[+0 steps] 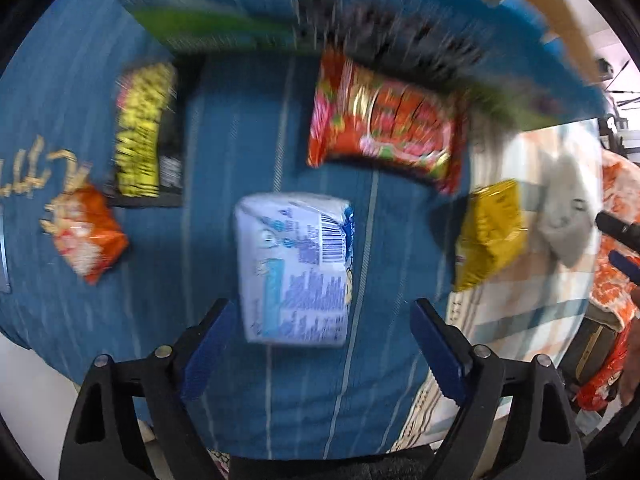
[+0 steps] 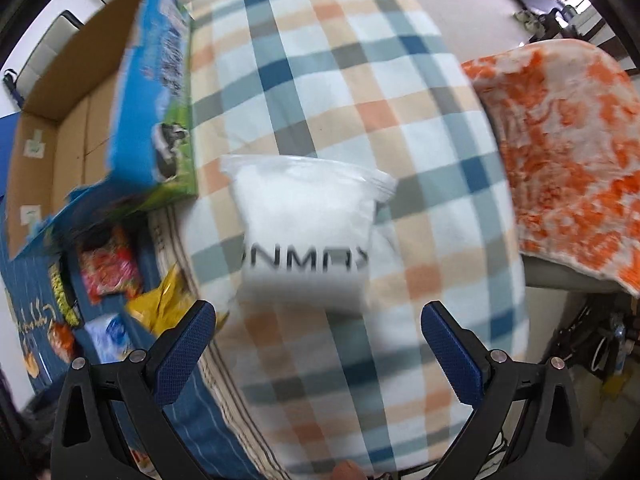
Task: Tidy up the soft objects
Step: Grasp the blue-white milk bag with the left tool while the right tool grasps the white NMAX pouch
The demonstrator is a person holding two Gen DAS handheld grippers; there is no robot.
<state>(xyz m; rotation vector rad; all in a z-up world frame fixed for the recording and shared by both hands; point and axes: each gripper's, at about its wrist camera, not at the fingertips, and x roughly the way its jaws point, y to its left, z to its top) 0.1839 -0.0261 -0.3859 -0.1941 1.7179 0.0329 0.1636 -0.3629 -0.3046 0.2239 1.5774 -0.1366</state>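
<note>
Your left gripper (image 1: 320, 344) points down with jaws wide and empty over the white-and-blue printed tissue pack (image 1: 294, 268) lying on the blue striped cloth (image 1: 224, 128); the pack seems, through the blur, to sit just ahead of the fingertips, untouched; your right gripper (image 2: 318, 344) stands wide too, above the white plastic bag with dark lettering (image 2: 306, 232) resting on the plaid fleece blanket (image 2: 360, 92); an open cardboard box (image 2: 60, 120) lies to its left.

Glossy plastic tissue pack (image 1: 294, 268) on striped blue cloth (image 1: 224, 128).
</note>
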